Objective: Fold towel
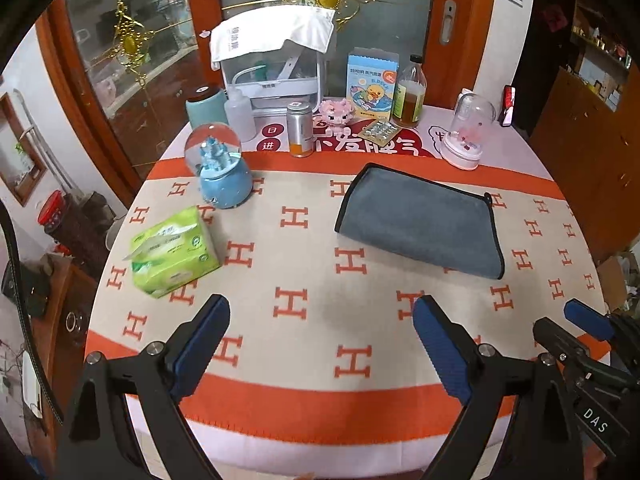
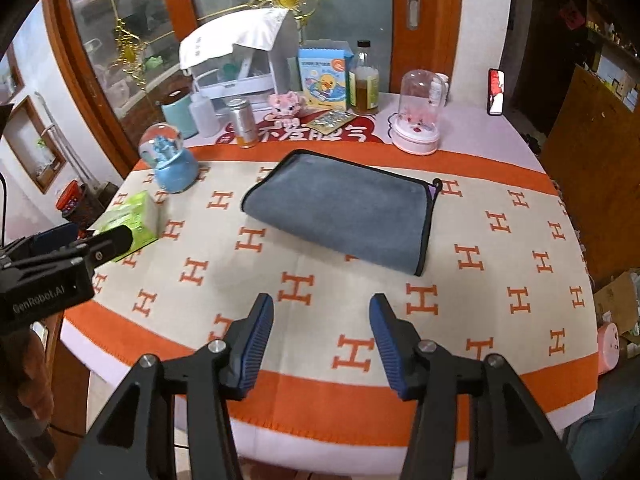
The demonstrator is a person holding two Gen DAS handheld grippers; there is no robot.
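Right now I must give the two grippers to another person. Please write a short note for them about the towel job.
Left gripper: jaws open wide, holding nothing, above the near part of the tablecloth.
Right gripper: jaws open, holding nothing, also short of the towel.
Towel: grey with a black edge, lying flat mid-table, touched by neither gripper. It looks already folded at least once, with the rounded fold toward the near left.
Nearby: tissue pack and snow globe to the left, apart from the towel.
Left: any further fold, if wanted.

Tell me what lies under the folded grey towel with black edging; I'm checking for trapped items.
The grey black-edged towel lies flat on the cream-and-orange H-patterned cloth. Nothing pokes out; whatever lies beneath is hidden.
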